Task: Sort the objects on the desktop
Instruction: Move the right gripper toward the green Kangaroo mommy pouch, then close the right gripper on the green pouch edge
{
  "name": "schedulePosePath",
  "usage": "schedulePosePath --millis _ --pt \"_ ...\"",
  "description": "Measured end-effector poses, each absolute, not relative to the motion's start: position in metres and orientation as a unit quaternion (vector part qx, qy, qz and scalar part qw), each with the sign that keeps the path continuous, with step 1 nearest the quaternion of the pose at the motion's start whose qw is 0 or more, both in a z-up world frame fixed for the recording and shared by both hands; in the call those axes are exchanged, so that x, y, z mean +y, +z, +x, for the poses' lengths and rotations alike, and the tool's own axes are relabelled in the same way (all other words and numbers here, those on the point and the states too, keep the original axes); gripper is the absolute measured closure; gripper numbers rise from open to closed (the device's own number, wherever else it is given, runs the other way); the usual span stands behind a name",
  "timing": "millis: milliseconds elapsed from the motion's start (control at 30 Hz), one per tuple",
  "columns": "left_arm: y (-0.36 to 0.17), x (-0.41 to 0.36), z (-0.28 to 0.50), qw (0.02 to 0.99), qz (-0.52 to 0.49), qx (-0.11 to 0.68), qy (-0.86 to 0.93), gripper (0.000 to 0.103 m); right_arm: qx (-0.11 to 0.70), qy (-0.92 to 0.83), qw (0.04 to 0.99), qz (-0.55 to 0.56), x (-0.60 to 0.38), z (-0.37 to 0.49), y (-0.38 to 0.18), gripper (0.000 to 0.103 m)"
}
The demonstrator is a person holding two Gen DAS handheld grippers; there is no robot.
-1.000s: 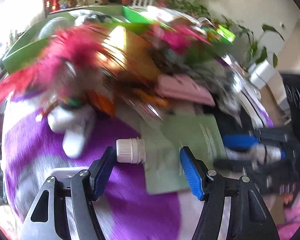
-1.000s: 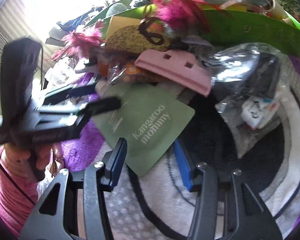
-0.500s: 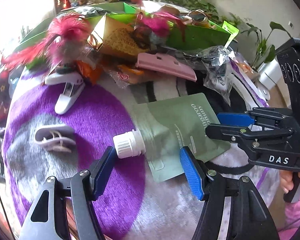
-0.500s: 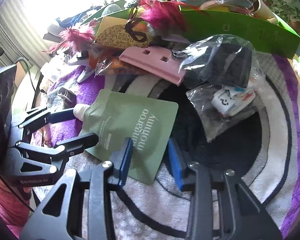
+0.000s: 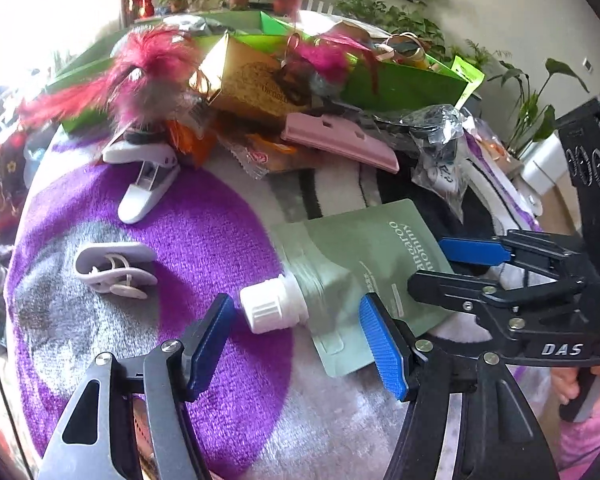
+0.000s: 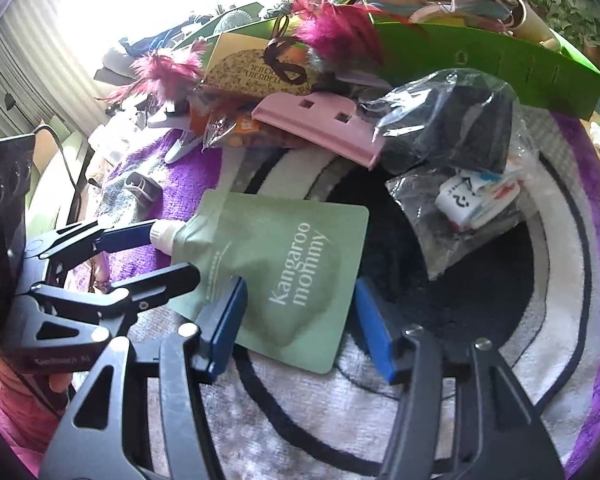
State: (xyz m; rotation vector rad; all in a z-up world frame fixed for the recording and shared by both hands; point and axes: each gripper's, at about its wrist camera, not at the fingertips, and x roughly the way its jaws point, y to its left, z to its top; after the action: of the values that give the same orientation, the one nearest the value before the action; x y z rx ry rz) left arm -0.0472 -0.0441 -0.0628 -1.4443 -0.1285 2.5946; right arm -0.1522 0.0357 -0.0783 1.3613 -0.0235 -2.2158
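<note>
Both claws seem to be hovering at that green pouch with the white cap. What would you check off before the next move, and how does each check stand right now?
1. Pouch lies flat on the rug, nothing on top of it: ok.
2. Left gripper straddles the white cap, pads clear of it: ok.
3. Right gripper straddles the pouch's lower corner; its jaws are opening, pads not pressing: ok.
4. The two grippers stand close at the pouch's edge; whether they have room to close: cannot tell.
5. Pink clip and plastic bag lie clear of the pouch: ok.
6. Green box behind the pile has free room: cannot tell.
</note>
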Motion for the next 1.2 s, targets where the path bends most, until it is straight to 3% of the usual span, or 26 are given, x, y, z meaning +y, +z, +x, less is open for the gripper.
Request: schedulePosePath --millis 367,600,767,833,1000,1067,1200 --pt "-0.062 -0.045 -0.043 0.061 -0.471 -0.064 0.878 0.047 -0.013 -0.826 0.261 0.499 0.040 -0.147 -0.078 0.045" --pt "-0.062 -0.038 -0.036 0.031 -0.467 -0.064 0.882 0.047 -0.032 -0.822 0.266 0.502 0.049 -0.151 -0.078 0.052" --pt "-0.063 -0.036 -0.039 0.022 -0.460 -0.072 0.885 0.047 -0.051 -0.821 0.281 0.495 0.046 -0.151 -0.079 0.036" --pt "-0.063 -0.035 -0.037 0.026 -0.457 -0.064 0.887 0.047 -0.040 -0.826 0.279 0.488 0.044 -0.147 -0.079 0.037" --pt "-0.062 -0.036 -0.033 0.024 -0.453 -0.062 0.889 0.047 -0.031 -0.836 0.252 0.487 0.052 -0.147 -0.078 0.075" --pt "-0.061 -0.035 -0.030 0.026 -0.449 -0.060 0.891 0.048 -0.041 -0.833 0.252 0.492 0.058 -0.147 -0.077 0.081" --pt "-0.062 -0.039 -0.031 0.035 -0.452 -0.069 0.889 0.048 -0.037 -0.825 0.267 0.497 0.063 -0.142 -0.078 0.083"
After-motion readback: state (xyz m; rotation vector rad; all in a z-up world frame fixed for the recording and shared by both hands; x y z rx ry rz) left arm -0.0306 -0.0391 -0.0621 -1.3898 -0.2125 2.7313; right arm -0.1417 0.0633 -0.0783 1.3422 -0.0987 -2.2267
